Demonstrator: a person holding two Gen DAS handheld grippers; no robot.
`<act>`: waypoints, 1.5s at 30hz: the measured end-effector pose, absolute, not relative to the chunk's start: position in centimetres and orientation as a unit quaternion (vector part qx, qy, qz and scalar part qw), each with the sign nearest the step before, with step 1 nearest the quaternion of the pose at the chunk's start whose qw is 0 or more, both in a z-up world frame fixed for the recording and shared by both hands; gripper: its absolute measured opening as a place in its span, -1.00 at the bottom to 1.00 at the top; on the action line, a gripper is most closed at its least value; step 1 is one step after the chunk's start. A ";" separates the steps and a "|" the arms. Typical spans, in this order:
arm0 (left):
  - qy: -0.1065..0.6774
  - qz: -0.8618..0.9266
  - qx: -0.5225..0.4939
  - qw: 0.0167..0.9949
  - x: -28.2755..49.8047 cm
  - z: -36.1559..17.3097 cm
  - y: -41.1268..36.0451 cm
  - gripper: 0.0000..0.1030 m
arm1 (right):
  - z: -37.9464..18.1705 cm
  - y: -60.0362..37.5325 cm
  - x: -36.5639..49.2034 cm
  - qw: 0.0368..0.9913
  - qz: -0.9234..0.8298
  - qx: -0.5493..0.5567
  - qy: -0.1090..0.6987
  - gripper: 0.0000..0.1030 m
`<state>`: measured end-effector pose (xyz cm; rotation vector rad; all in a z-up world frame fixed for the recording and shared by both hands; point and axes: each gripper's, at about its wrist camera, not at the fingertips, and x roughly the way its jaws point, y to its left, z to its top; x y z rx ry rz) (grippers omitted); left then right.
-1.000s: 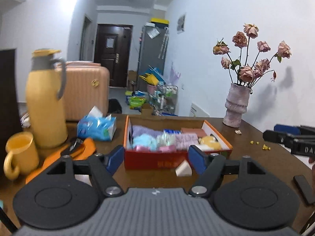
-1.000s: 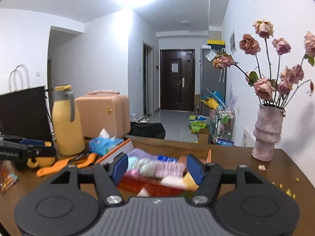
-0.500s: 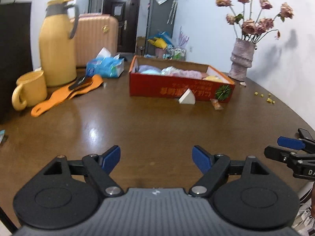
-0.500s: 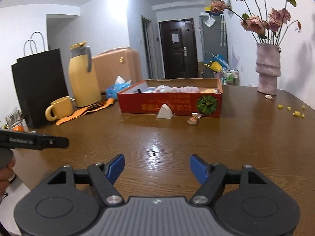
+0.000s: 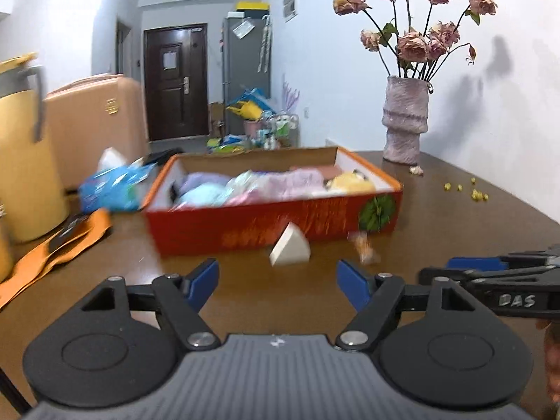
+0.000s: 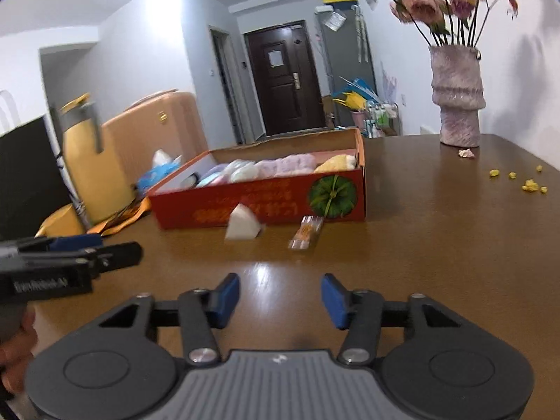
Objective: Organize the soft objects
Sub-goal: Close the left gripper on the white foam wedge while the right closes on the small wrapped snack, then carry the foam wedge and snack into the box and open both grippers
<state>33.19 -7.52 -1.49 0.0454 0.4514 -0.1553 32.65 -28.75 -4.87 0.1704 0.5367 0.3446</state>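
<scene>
- The left gripper [image 5: 277, 280] is closing its jaws on nothing, the white wedge [image 5: 289, 250] lying just beyond them.
- The right gripper [image 6: 280, 295] is closing, empty, the wedge well ahead, beside the red box [image 6: 266, 203].

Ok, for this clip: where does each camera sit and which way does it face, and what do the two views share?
Left wrist: sits on the left gripper, looking forward along its jaws, closing with nothing between them, over the table toward the red box; the right gripper pokes in at its right edge.
Right wrist: sits on the right gripper, jaws closing with nothing between them, facing the same box; the left gripper and fingers show at its left edge.
Shared: box, white wedge, snack packet, vase, yellow flask, dark door.
</scene>
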 end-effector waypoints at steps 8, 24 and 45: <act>0.296 -0.081 -0.028 0.951 44.2 -4.5 -9.0 -0.02 | -6.6 -25.8 44.1 0.941 0.140 0.062 0.301 -0.34; 0.294 -0.104 -0.025 0.950 43.9 -5.3 -9.2 -0.55 | -8.0 -24.9 45.2 0.935 0.171 0.053 0.305 -0.78; 0.227 -0.130 -0.051 0.964 22.1 2.6 -4.1 -0.53 | -0.7 -26.2 24.9 0.950 0.223 0.084 0.202 -0.78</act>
